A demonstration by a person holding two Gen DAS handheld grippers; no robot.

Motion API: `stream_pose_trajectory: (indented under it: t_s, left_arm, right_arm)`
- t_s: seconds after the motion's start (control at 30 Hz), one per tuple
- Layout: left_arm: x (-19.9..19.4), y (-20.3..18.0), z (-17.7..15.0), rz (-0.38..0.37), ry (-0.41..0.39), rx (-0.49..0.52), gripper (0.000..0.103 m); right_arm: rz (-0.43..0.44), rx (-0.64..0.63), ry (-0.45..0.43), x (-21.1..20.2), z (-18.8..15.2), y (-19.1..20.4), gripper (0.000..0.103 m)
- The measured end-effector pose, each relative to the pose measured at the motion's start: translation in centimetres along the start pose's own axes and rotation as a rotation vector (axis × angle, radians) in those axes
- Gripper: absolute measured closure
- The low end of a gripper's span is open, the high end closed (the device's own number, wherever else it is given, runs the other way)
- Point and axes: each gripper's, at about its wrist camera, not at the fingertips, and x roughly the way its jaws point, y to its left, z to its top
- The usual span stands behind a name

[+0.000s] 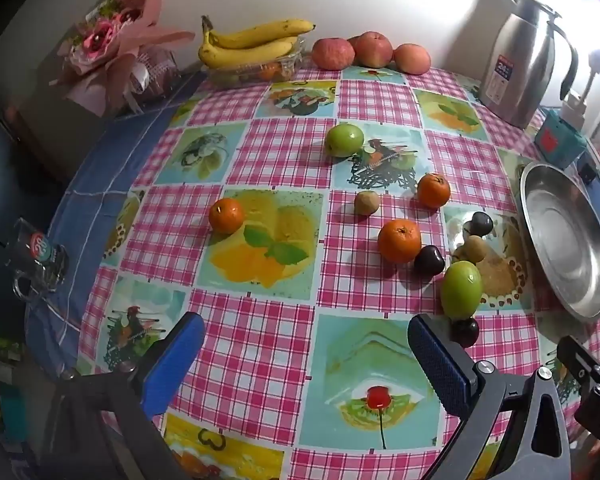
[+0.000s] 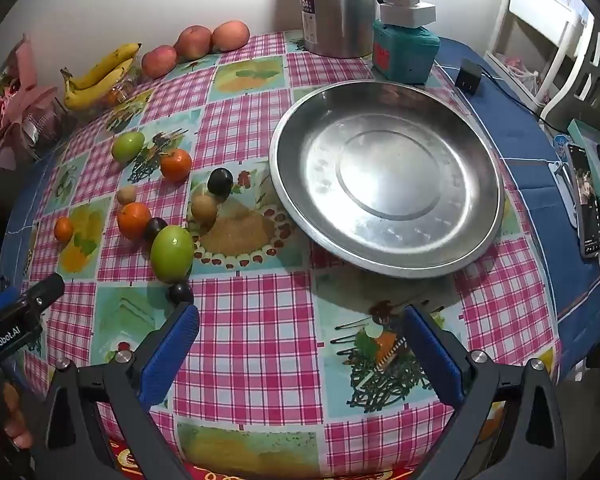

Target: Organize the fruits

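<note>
Loose fruit lies scattered on the checked tablecloth: several oranges, among them one (image 1: 399, 240) in the middle, a far green apple (image 1: 344, 140), a near green apple (image 1: 461, 290) (image 2: 172, 254), brown kiwis (image 1: 366, 202) and dark plums (image 1: 429, 260). An empty steel plate (image 2: 386, 178) (image 1: 564, 240) sits to the right of them. My left gripper (image 1: 304, 344) hovers open over bare cloth, short of the fruit. My right gripper (image 2: 300, 332) is open too, in front of the plate, with a dark plum (image 2: 180, 293) just beyond its left finger.
At the back edge stand bananas on a clear bowl (image 1: 252, 46), three red apples (image 1: 374, 50), a steel thermos jug (image 1: 528, 64), a teal box (image 2: 404, 54) and a pink bouquet (image 1: 112, 48). A glass mug (image 1: 36, 260) sits left; a phone (image 2: 586, 204) lies right.
</note>
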Motion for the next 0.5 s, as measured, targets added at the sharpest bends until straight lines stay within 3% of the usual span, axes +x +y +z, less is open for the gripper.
stream_pose_trajectory:
  t_s: [0.23,0.5]
  left_arm:
    - [-0.9,0.4,0.1,-0.008,-0.049,0.043,0.000]
    - [-1.3,0.0,-0.1,-0.003,-0.071,0.016,0.000]
  right_arm:
    - [-0.013,-0.028,-0.021,-0.4,0.1,0.3,0.002]
    - [-0.010,-0.031,-0.035,-0.6,0.2,0.1,0.002]
